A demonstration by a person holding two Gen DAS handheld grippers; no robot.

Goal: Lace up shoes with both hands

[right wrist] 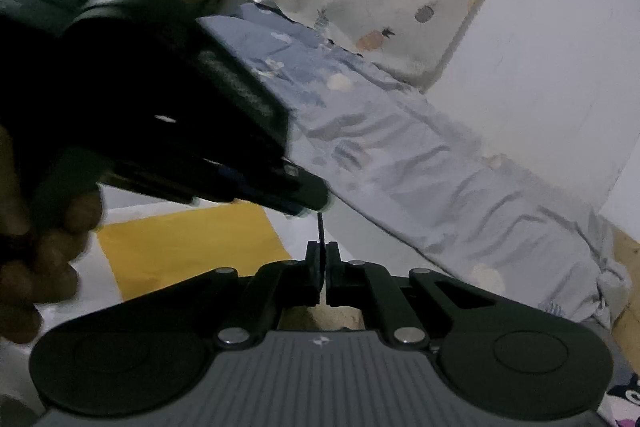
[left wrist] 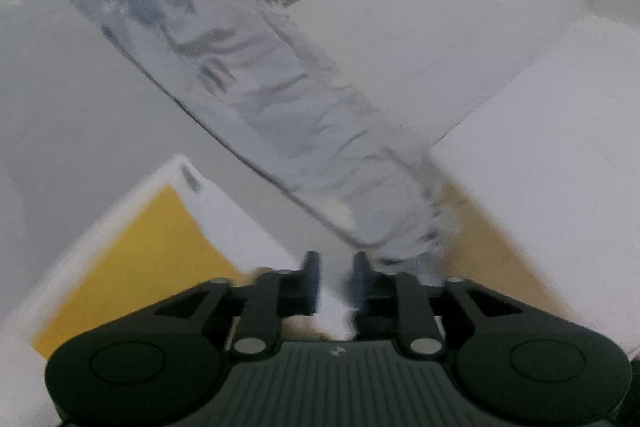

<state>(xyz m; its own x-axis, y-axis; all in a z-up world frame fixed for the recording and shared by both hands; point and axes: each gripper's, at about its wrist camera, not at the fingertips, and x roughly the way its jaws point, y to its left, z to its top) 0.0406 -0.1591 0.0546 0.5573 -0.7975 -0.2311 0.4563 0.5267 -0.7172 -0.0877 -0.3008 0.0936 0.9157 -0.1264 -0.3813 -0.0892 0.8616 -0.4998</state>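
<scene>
Grippers: you hold two, one in each hand.
Your hand: one shows at the far left of the right wrist view, fingers curled round the left gripper's handle.
Left gripper: its jaws stand a little apart, with nothing dark between them, only white surface behind the gap.
Right gripper: its jaws are pinched tight on one thin black lace tip, which sticks up just under the left gripper's nose.
Shoe: you cannot see it in either view.
Yellow patch: one, on the white surface at the left.
Bed: one, with rumpled blue sheets, its edge running slantwise to the right.
Wall: white, at the far right.
Room: open white surface lies between the patch and the bed edge.
</scene>
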